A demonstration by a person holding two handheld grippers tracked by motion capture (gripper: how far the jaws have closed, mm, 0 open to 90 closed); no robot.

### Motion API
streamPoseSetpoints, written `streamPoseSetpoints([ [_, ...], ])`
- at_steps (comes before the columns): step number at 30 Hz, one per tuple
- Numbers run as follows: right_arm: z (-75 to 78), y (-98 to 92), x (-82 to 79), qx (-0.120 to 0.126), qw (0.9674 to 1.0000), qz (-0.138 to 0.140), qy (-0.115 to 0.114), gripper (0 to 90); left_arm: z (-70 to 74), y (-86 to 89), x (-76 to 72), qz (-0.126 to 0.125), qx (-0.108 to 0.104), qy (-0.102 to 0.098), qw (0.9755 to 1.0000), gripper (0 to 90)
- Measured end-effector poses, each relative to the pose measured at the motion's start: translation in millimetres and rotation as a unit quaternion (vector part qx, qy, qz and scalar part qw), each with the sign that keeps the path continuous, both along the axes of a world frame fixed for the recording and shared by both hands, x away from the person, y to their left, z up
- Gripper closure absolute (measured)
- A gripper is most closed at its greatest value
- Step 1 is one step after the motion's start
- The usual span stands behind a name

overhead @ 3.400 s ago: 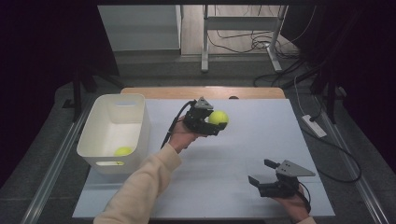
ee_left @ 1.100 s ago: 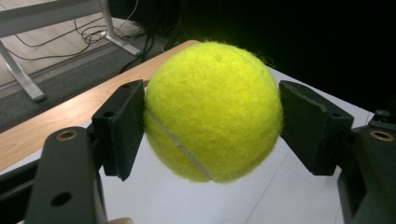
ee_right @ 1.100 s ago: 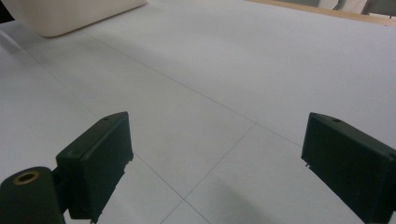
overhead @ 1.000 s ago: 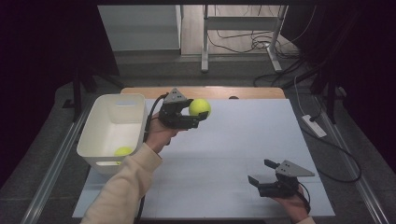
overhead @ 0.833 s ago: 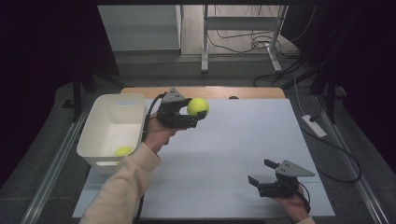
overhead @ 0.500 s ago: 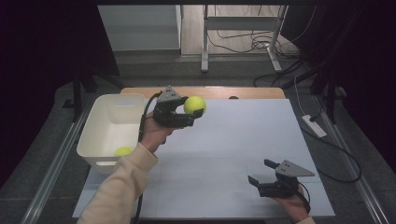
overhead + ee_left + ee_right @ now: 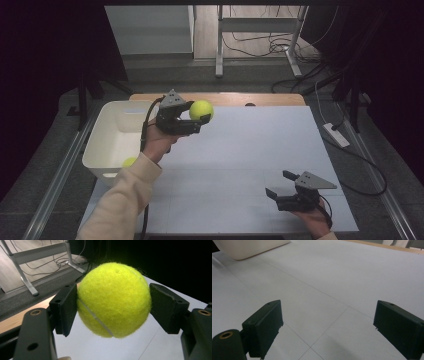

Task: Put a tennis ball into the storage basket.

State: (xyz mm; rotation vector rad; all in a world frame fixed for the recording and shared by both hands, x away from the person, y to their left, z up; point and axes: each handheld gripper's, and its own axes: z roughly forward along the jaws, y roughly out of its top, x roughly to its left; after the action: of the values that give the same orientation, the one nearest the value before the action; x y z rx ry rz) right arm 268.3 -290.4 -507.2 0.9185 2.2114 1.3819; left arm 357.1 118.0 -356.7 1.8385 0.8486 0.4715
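A yellow tennis ball (image 7: 201,110) is pinched between the jaws of the left hand-held gripper (image 7: 192,118), held in the air above the desk (image 7: 260,150) toward its far left corner, just beside the white bin (image 7: 107,150). A second yellow ball (image 7: 129,161) is seen lying inside that bin. The right hand-held gripper (image 7: 280,186) is kept low near the desk's near right corner, its jaws spread wide with nothing between them.

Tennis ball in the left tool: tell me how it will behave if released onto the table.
The ball is round, so it would probably roll across the flat table. Its fuzzy felt likely keeps it from slipping between the left tool pads. It looks light, and would probably bounce.
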Motion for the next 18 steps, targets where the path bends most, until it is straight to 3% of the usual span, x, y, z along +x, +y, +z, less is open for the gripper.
streamPoseSetpoints([
  [18,-0.5,0.6,2.0,-0.001,1.0,-0.001,0.0,8.6,2.5,30.3,-7.5,0.027,-0.004,0.002,0.9996,27.5],
])
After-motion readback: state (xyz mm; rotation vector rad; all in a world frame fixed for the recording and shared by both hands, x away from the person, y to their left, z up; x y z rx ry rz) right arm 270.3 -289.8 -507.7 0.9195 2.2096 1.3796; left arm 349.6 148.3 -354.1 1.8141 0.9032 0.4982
